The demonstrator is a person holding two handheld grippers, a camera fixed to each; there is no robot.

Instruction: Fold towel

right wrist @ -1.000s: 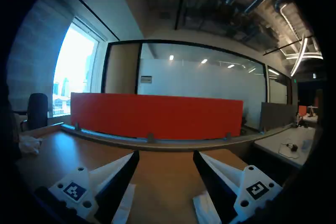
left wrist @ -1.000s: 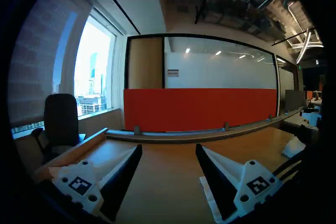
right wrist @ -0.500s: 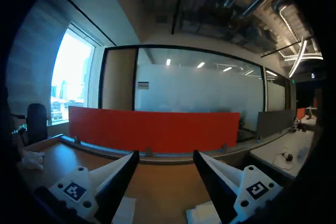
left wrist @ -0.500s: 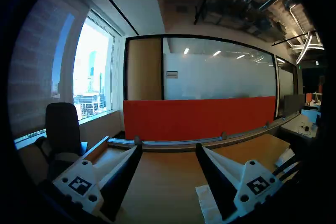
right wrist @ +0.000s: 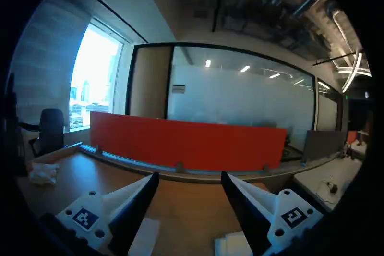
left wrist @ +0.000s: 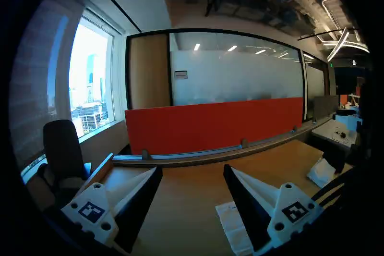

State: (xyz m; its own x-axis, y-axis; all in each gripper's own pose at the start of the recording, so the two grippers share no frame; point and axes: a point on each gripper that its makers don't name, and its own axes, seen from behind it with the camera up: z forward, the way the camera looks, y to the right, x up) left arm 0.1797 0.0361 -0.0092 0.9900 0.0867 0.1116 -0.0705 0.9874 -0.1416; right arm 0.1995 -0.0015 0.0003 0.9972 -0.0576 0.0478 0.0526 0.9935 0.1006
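My left gripper [left wrist: 192, 169] is open above a wooden desk [left wrist: 192, 208], nothing between its fingers. A flat white towel [left wrist: 232, 226] lies on the desk just under its right finger. A second white cloth [left wrist: 320, 171] sits farther off at the right. My right gripper [right wrist: 188, 175] is open too, over the same wood [right wrist: 192, 208]. Below it, a white towel edge [right wrist: 144, 236] shows near its left finger and a folded white stack [right wrist: 232, 244] near its right finger. A crumpled white cloth [right wrist: 43, 173] rests at the far left of the desk.
A red divider panel [left wrist: 216, 124] with a rail runs along the desk's far edge. A black office chair [left wrist: 60, 152] stands by the window at the left. Another desk [right wrist: 326, 184] with small items lies to the right.
Both views have shifted slightly as the hands moved; more of the white towel shows under the left gripper's right finger. Both grippers stay open.
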